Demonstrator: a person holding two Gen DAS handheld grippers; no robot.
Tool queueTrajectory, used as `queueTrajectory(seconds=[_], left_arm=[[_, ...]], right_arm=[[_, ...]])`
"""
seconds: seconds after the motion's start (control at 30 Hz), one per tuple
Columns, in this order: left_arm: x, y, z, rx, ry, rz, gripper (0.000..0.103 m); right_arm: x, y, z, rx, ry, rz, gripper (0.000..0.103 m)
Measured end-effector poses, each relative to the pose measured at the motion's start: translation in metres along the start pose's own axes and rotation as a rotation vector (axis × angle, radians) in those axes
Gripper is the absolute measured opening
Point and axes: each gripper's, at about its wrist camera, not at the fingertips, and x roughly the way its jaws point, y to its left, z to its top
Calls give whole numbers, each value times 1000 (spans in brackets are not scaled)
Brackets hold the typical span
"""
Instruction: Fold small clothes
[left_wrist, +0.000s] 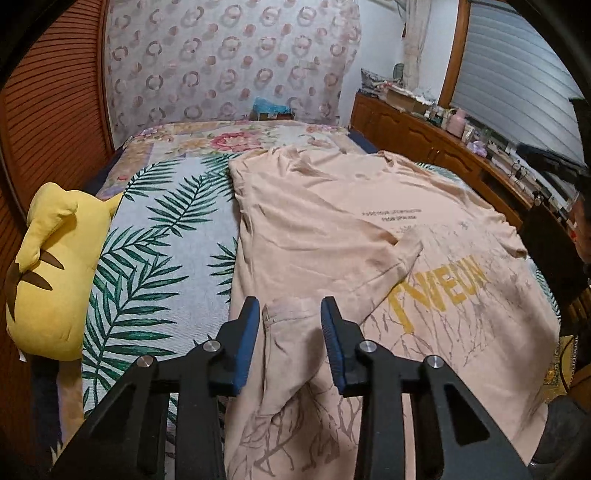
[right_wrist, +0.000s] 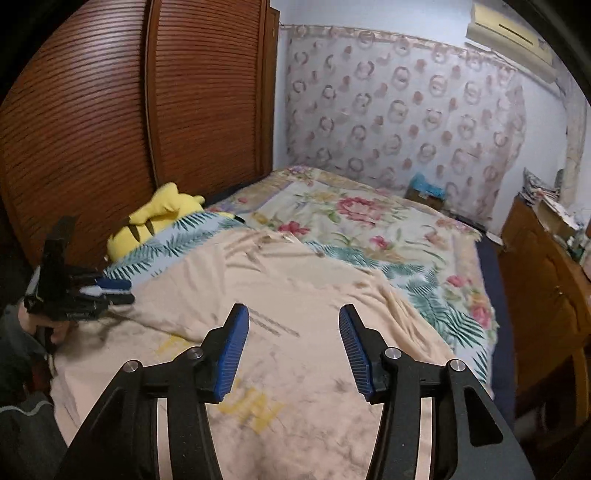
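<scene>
Left tongs (left_wrist: 290, 314) hang released over the folded-in side of the peach shirt (left_wrist: 424, 266), which lies flat on the bed (left_wrist: 155, 236); a yellow plush toy (left_wrist: 48, 273) sits at nine o'clock. Right tongs (right_wrist: 293, 332) hover unclenched, apparently ready to fold the opposite side.

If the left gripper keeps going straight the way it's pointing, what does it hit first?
Most likely the peach T-shirt: the left gripper, jaws open, points at its folded-over edge on the bed. Depth is uncertain.

The T-shirt (left_wrist: 332, 236) runs off the lower frame edge (its small printed lines blur), hem unseen.
</scene>
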Motion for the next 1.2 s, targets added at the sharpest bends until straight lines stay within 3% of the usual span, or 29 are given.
queueTrajectory(seconds=[0.2, 0.37, 0.47, 0.83, 1.2], left_arm=[[10, 0, -5, 4, 42, 15, 31], [9, -8, -7, 36, 37, 24, 12], [2, -16, -9, 64, 18, 6, 7], [-26, -52, -31, 84, 9, -107, 6], [-52, -47, -50, 61, -9, -93, 7]], right_arm=[[38, 9, -45, 65, 90, 33, 53], [60, 12, -73, 111, 129, 42, 53], [70, 9, -79, 136, 139, 59, 53], [83, -2, -70, 140, 139, 86, 53], [96, 26, -52, 88, 125, 124, 53]])
